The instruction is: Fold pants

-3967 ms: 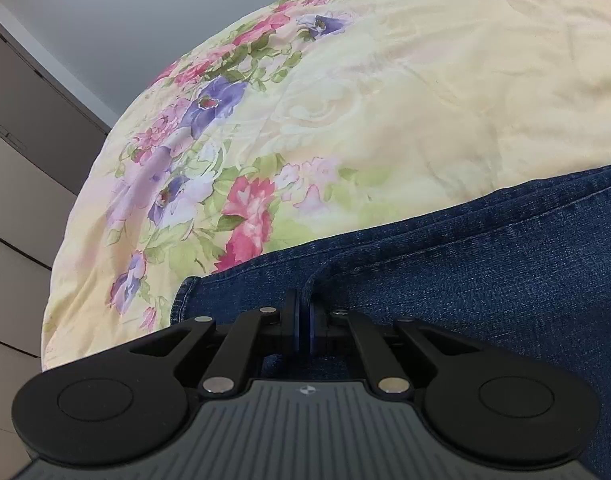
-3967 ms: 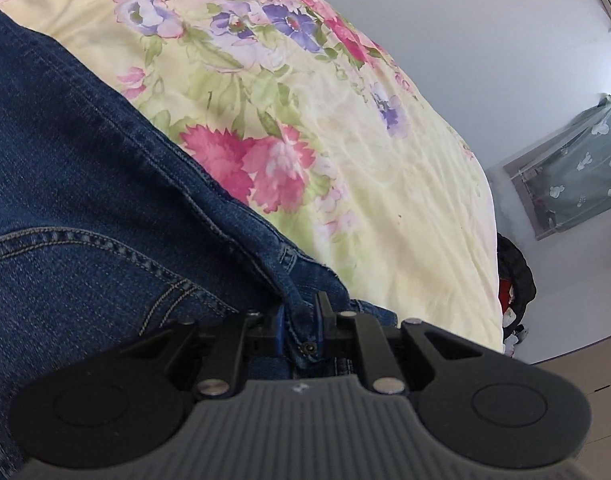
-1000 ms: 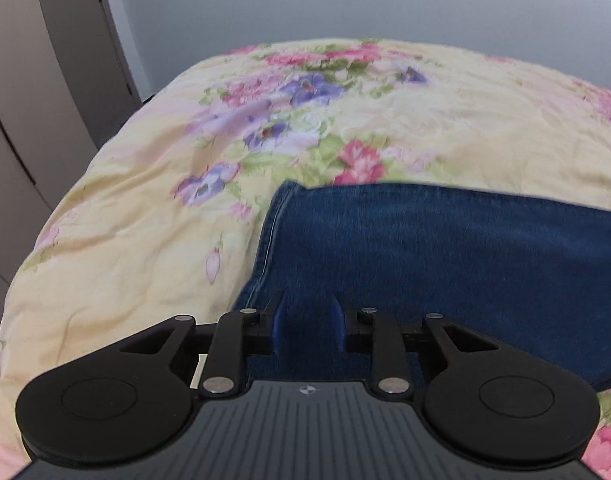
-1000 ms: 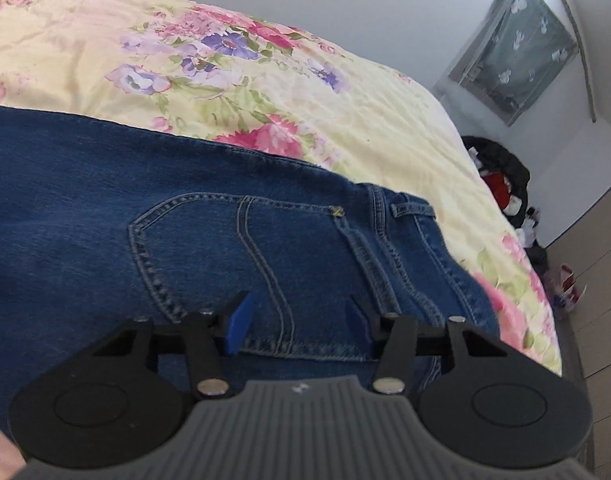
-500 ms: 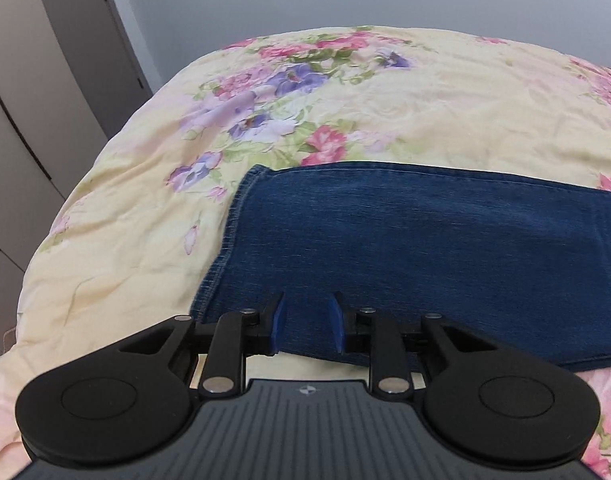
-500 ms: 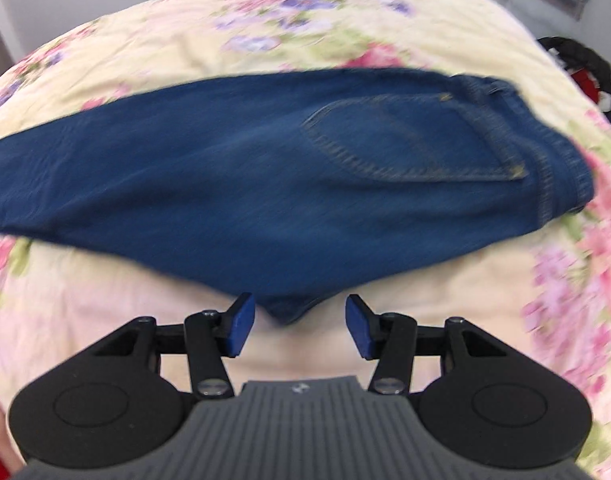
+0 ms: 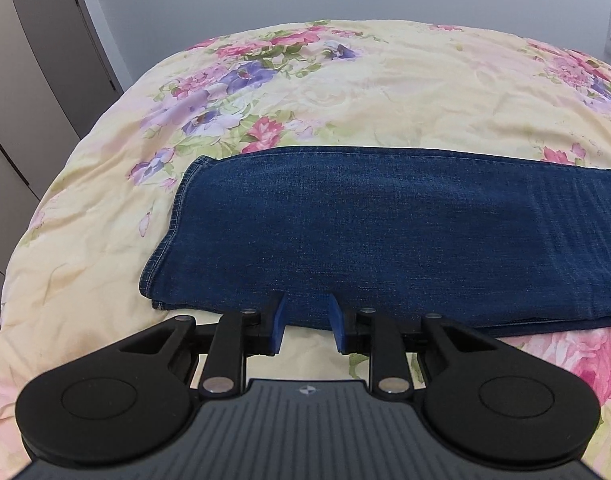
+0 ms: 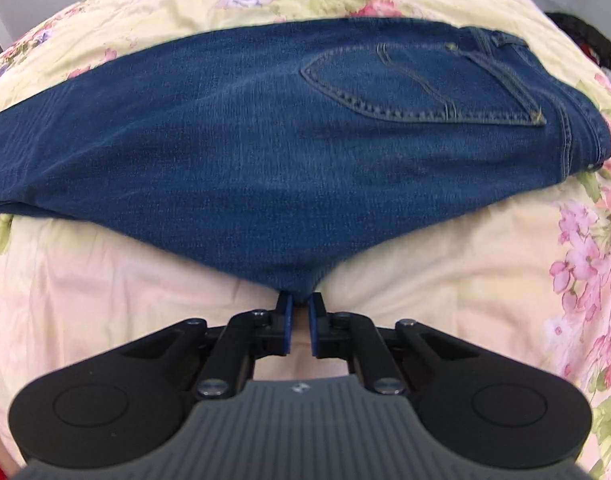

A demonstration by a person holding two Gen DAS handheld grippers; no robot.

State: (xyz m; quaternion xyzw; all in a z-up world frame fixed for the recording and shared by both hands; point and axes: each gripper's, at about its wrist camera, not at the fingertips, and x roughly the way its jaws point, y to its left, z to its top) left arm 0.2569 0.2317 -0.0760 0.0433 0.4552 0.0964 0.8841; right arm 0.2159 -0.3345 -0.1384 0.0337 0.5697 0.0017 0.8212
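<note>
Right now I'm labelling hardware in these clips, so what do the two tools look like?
Both match. The left tool and right tool have blue pads on black fingers, black linkage arms with silver pivot pins, two round black discs, and a ribbed grey body with a small emblem. No cables or sleeves show.

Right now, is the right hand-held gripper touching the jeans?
Touching. The right wrist view shows the right hand-held gripper nearly shut, pinching the jeans' crotch point between its blue fingertips.

The jeans [image 7: 385, 232] are dark indigo denim with tan stitching outlining the back pocket [image 8: 421, 84]. The bedspread [image 7: 405, 92] is pale yellow, printed with pink, purple and green flowers. Both tongs are black with blue pads [image 7: 276, 320].
</note>
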